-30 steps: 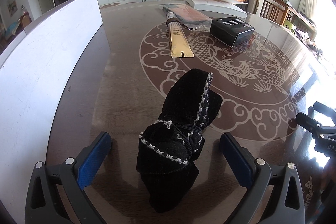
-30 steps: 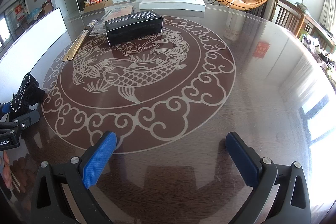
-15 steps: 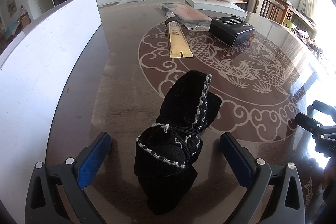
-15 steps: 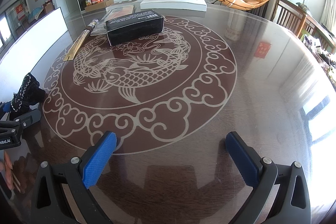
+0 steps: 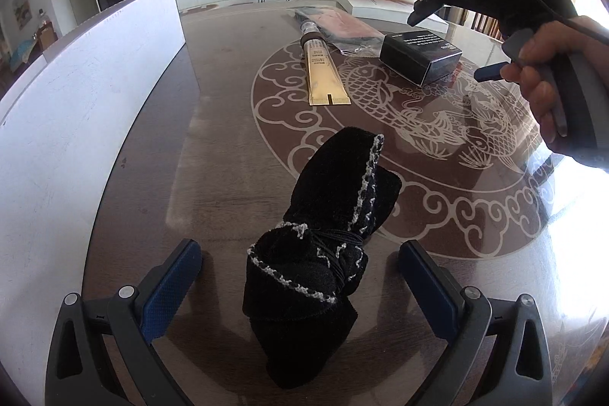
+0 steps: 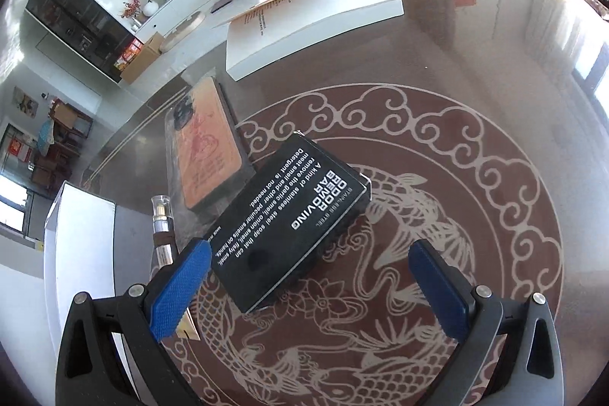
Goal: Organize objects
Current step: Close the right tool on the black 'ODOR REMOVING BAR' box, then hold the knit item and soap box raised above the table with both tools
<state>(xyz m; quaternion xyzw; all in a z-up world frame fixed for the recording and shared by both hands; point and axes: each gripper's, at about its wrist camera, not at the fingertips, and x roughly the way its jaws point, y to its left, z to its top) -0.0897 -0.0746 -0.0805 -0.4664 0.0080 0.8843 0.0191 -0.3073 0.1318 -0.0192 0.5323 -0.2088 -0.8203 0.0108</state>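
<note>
left claw: my left gripper (image 5: 298,282), blue pads spread wide, holding nothing, low over the table
pouch: black velvet drawstring pouch with white stitched edging (image 5: 327,253) lies on the table between my left pads, gap on both sides, touching neither; its near end is closer to me than the pad tips, its far end points away and slightly right
right claw: my right gripper (image 6: 308,286), blue pads spread wide, empty, tilted down over the box
box: black rectangular cardboard box with white print (image 6: 289,231) sits on the table just ahead of my right pads; near corner reaches in between them, closer to the left pad; contact not visible; box lies diagonal, far end up and right
right hand: my hand (image 5: 548,90) wraps the grey handle, seen in the left view, raised above the box (image 5: 420,58)
table: dark brown glossy round table with pale fish-and-cloud inlay (image 5: 437,155)
tube: gold flat tube with brown cap (image 5: 323,73) lies left of the box, well beyond the pouch
packet: clear plastic packet with orange-pink card inside (image 6: 207,147), behind the box, touching or just beside it, cannot tell
white board: white panel along the left table edge (image 5: 76,109)
far box: large flat white box (image 6: 312,29) at the far side of the table
</note>
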